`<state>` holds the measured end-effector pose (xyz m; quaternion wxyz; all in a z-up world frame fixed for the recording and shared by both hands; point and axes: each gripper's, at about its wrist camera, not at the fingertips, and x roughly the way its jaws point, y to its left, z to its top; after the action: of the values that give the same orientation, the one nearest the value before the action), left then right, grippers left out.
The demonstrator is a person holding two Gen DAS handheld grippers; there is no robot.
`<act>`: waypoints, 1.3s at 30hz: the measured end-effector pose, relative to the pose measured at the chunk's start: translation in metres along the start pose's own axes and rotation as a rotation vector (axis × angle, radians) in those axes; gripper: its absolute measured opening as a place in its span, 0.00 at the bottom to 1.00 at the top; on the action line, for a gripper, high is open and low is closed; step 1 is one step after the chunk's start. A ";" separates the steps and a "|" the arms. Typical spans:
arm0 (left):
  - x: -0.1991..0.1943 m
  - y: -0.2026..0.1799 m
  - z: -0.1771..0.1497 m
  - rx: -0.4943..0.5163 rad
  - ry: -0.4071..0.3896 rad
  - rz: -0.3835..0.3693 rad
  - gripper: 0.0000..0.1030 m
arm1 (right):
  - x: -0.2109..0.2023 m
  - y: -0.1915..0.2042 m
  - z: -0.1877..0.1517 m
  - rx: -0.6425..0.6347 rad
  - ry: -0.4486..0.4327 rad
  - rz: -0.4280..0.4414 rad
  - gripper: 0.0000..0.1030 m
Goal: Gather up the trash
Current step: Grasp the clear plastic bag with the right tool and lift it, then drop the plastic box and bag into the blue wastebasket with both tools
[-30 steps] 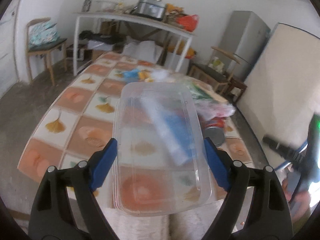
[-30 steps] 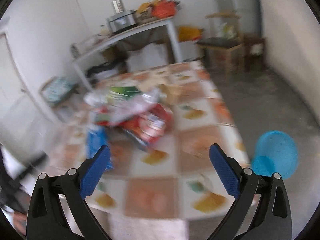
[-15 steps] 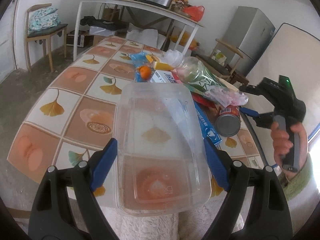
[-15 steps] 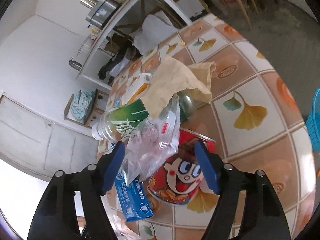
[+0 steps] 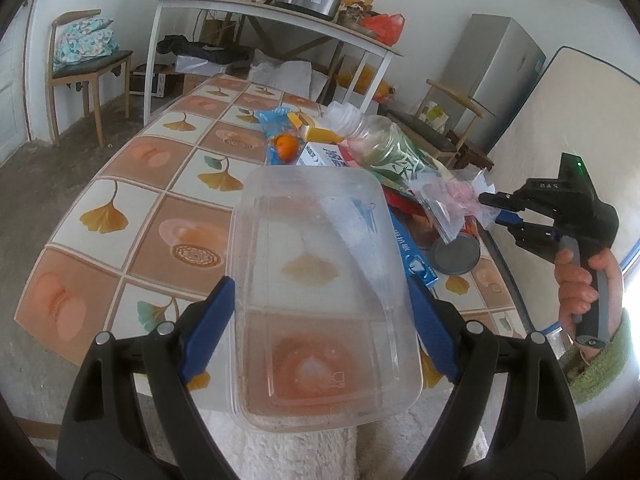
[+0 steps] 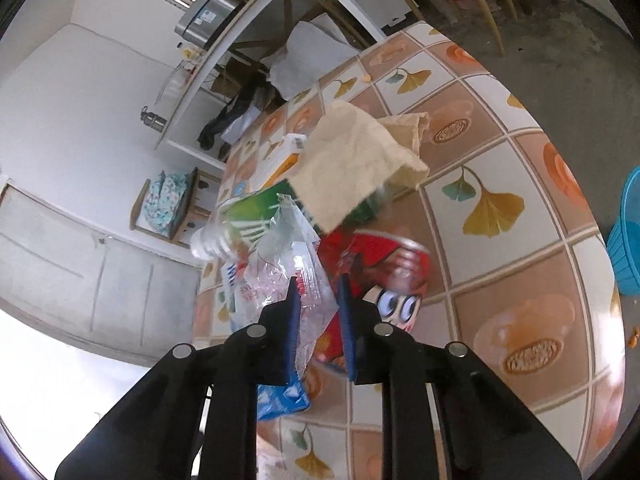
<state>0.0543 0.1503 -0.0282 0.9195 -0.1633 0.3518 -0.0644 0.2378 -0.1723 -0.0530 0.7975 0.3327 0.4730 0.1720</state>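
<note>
My left gripper (image 5: 320,320) is shut on a clear plastic food container (image 5: 324,280), held above the near end of the tiled table (image 5: 120,216). My right gripper (image 6: 318,304) has its jaws nearly closed around a crumpled clear plastic bag (image 6: 292,272) on the trash pile; it also shows in the left wrist view (image 5: 504,208) at the bag (image 5: 452,200). The pile holds a red cartoon can (image 6: 388,276), a green-labelled plastic bottle (image 6: 240,224), a brown paper bag (image 6: 356,160) and a blue box (image 6: 280,396).
A blue bin (image 6: 628,232) stands on the floor right of the table. An orange (image 5: 286,146) and small cartons (image 5: 320,156) lie further along the table. A white shelf table (image 5: 272,16), chairs (image 5: 80,64) and a fridge (image 5: 496,80) line the walls.
My right gripper has moved in over the trash pile and closed its jaws from wide open to narrow around the clear plastic bag. My left gripper still holds the container, nearly still.
</note>
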 end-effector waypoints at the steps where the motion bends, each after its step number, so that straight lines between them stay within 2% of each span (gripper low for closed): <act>1: -0.002 -0.001 0.000 0.000 -0.003 0.001 0.79 | -0.003 0.001 -0.003 0.003 0.009 0.012 0.18; 9: -0.020 -0.013 -0.004 0.007 -0.027 0.015 0.79 | -0.022 -0.007 -0.033 0.058 0.086 0.115 0.17; 12: -0.027 -0.020 -0.003 0.021 -0.041 0.010 0.79 | -0.038 -0.012 -0.043 0.068 0.084 0.151 0.17; 18: -0.038 -0.056 0.003 0.072 -0.063 -0.047 0.79 | -0.097 -0.036 -0.052 0.096 -0.001 0.218 0.17; 21: -0.037 -0.087 0.010 0.123 -0.061 -0.107 0.79 | -0.135 -0.059 -0.055 0.122 -0.073 0.231 0.17; 23: -0.031 -0.114 0.018 0.160 -0.040 -0.173 0.79 | -0.165 -0.079 -0.057 0.148 -0.135 0.220 0.17; 27: -0.006 -0.173 0.030 0.237 0.038 -0.304 0.79 | -0.219 -0.126 -0.064 0.213 -0.267 0.153 0.17; 30: 0.033 -0.238 0.039 0.307 0.149 -0.416 0.79 | -0.258 -0.168 -0.072 0.270 -0.374 0.034 0.17; 33: 0.079 -0.298 0.042 0.350 0.273 -0.487 0.79 | -0.283 -0.210 -0.078 0.340 -0.451 -0.087 0.17; 36: 0.129 -0.356 0.032 0.396 0.390 -0.518 0.79 | -0.293 -0.258 -0.079 0.424 -0.482 -0.204 0.17; 39: 0.186 -0.423 0.010 0.487 0.482 -0.498 0.79 | -0.288 -0.300 -0.073 0.493 -0.472 -0.288 0.17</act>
<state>0.1976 -0.2872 0.0082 0.7788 -0.0016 0.4812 -0.4024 0.0202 -0.5309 -0.1008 0.7965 0.4754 0.3453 -0.1425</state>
